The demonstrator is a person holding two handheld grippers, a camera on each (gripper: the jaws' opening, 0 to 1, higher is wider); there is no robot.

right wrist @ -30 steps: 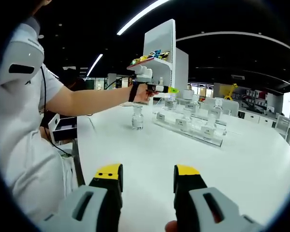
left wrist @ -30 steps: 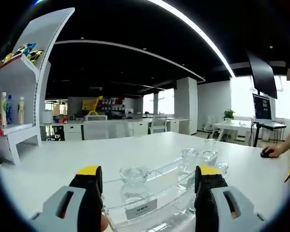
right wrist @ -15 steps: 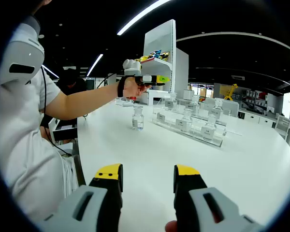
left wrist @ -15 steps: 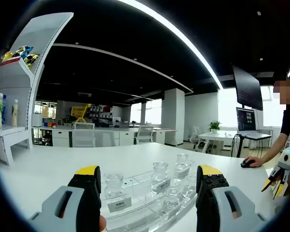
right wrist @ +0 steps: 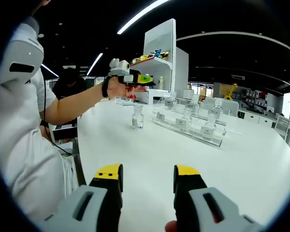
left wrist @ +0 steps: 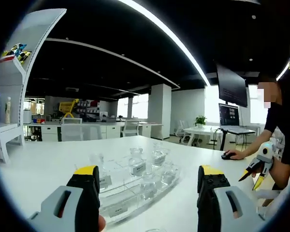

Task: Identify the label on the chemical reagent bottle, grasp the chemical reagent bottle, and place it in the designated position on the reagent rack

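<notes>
The lone bottle (right wrist: 137, 117) stands upright left of centre, just below the left gripper (right wrist: 144, 79), the nearer one. Right gripper (right wrist: 147, 175) spread, empty.

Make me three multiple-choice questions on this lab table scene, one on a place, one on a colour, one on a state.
1. Where does the lone clear glass reagent bottle stand?
A. on the white table, apart from the clear acrylic reagent rack
B. in the rack
C. in a jaw grip

2. What colour are the jaw tips of the right hand-held gripper?
A. red
B. yellow
C. blue

3. What is the state of the left hand-held gripper?
A. shut on a bottle
B. open and empty
C. shut on the rack

Answers: 1 A, it stands on bare tabletop left of the rack in the right gripper view. 2 B, the tips are yellow. 3 B, its jaws stand apart with nothing between.
</notes>
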